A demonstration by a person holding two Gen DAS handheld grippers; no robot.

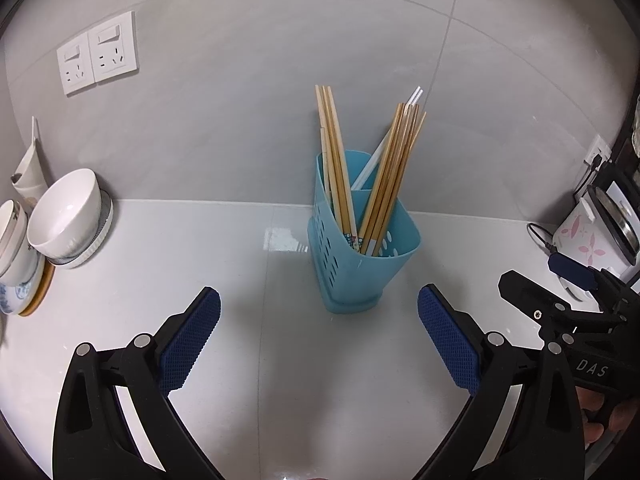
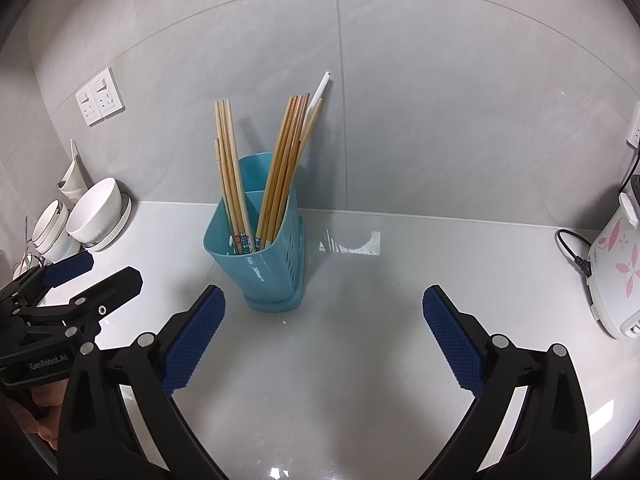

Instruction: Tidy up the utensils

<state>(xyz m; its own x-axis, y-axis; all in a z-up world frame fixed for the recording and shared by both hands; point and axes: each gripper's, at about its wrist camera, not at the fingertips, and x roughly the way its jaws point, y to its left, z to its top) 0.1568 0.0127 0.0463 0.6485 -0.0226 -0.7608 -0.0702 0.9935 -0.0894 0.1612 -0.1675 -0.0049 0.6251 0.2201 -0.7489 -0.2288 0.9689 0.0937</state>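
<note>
A blue plastic utensil holder (image 1: 360,264) stands on the white counter by the wall; it also shows in the right wrist view (image 2: 264,264). Several wooden chopsticks (image 1: 384,176) and white chopsticks (image 1: 376,160) stand in it, leaning in two bunches; the wooden chopsticks show in the right wrist view (image 2: 280,168) too. My left gripper (image 1: 319,308) is open and empty, just in front of the holder. My right gripper (image 2: 324,304) is open and empty, with the holder ahead to its left. Each gripper shows at the edge of the other's view.
White bowls and stacked plates (image 1: 68,216) sit at the counter's left by the wall, also in the right wrist view (image 2: 96,216). A white rice cooker with pink flowers (image 2: 616,276) and its cord stands at the right. Wall sockets (image 1: 98,54) are on the tiled wall.
</note>
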